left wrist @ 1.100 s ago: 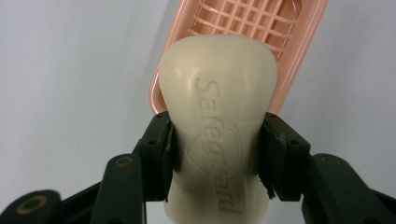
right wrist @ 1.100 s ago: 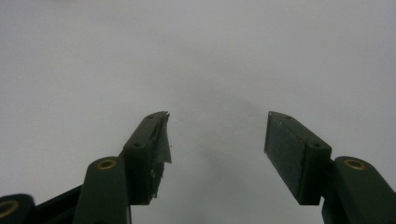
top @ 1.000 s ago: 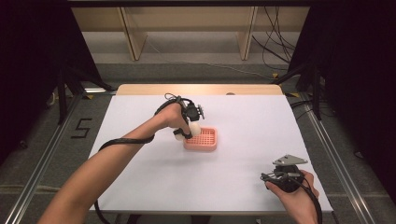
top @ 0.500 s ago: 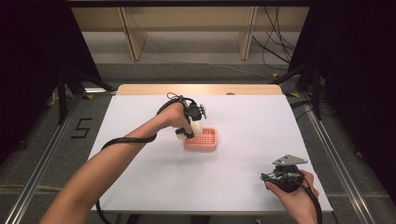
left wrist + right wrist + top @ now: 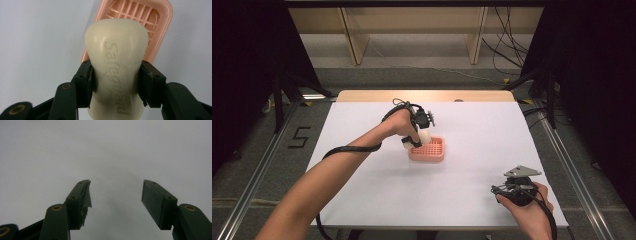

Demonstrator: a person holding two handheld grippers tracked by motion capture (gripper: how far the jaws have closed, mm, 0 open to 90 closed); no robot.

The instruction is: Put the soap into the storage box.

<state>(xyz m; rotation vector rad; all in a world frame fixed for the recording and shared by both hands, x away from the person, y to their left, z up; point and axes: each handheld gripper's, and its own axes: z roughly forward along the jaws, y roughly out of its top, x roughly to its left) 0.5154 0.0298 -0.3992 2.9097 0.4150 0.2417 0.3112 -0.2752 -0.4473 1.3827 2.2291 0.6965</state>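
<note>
A big white surface [image 5: 362,200] sits in a dark room, with grey floor all around it and a pale wood shelf at the back. Most of the surface is bare, so there is lots of open room on every side. A wooden strip runs along its far edge.

Near the middle sits 1 pink soap dish [image 5: 428,149]. It is well away from every edge. Its inside is a grid of thin bars, and I see nothing lying in it.

The left claw [image 5: 416,139] is at the left end of the dish, reaching in from the near left. It pinches 1 cream bar of soap [image 5: 424,136]. In the left gripper view, the 2 black jaws press on the narrow waist of the soap [image 5: 116,72], 1 on each side. The soap stands up past the jaws, and its wide end covers the near part of the dish [image 5: 160,22]. Raised letters run along the soap. I cannot tell if the soap touches the dish or hangs just above it.

The right claw [image 5: 501,189] is near the right front corner of the surface, well apart from the dish. In the right gripper view its 2 jaws are spread wide with just white surface between them. It holds nothing.
</note>
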